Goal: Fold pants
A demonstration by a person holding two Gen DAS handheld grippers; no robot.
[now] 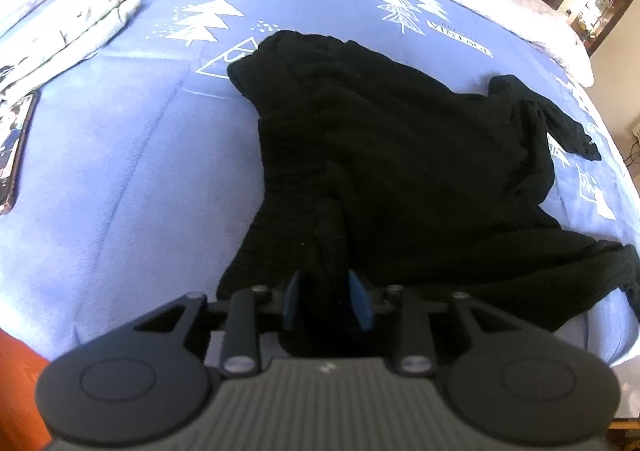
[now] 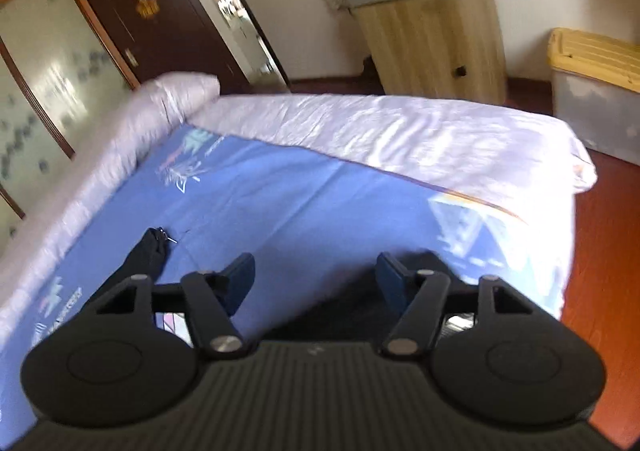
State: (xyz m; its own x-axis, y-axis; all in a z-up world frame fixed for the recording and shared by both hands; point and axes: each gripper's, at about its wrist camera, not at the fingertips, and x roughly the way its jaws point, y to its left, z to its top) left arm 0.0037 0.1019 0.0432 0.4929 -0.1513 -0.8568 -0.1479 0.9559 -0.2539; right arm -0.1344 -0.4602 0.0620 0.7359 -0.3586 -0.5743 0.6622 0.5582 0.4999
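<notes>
Along the left edge of the bed (image 1: 120, 155) lies a dark phone (image 1: 14, 147), and beyond it, toward the far left corner, folded pale clothes (image 1: 68, 31). The blue sheet carries white pine-tree prints; one label beside a tree reads "VINTAGE" (the other lettering is too blurred to read). The black pants (image 1: 400, 155) sprawl rumpled across the middle of the bed, reaching to its near edge. There the left gripper (image 1: 328, 303) pinches a bunched fold of them between its narrow blue pads. Further right, the right gripper (image 2: 316, 279) hangs over the sheet, fingers wide, nothing between them; a black pant end (image 2: 148, 255) lies left of it.
</notes>
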